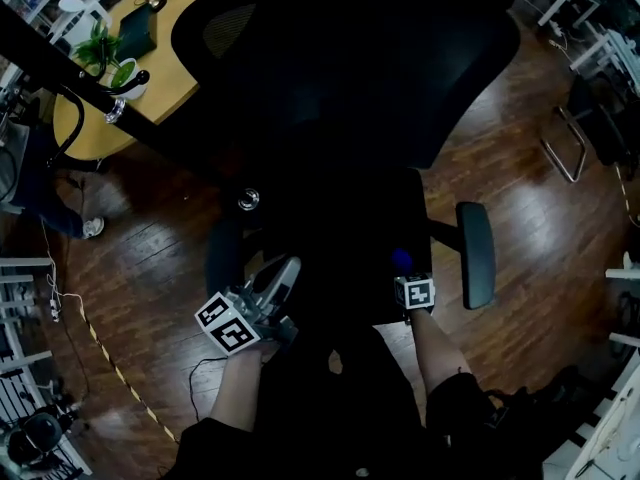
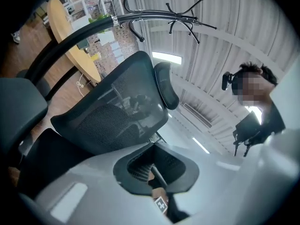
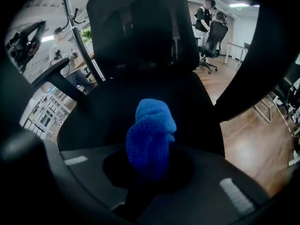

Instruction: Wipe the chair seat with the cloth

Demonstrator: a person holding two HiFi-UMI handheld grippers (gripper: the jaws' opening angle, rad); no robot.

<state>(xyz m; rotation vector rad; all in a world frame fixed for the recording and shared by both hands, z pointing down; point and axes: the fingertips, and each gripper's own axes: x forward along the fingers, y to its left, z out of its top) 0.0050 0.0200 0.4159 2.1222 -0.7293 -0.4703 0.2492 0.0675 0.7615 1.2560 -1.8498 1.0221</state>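
Dark wooden floor [image 1: 520,198] surrounds a black office chair, with a yellow table [image 1: 170,78] off at 10 o'clock. At the seat's front-left corner, the left gripper [image 1: 288,268] points toward 1 o'clock, its jaws pressed together on nothing. The chair seat [image 1: 330,238] lies between the two grippers and runs toward the backrest [image 1: 350,58] at 12 o'clock. The right gripper [image 1: 405,273] pinches a bunched blue cloth [image 3: 150,135] over the seat's front-right part; I cannot tell whether they touch. Nearly all the seat lies at 12 and 9 o'clock from the cloth, so the wipe probably goes that way.
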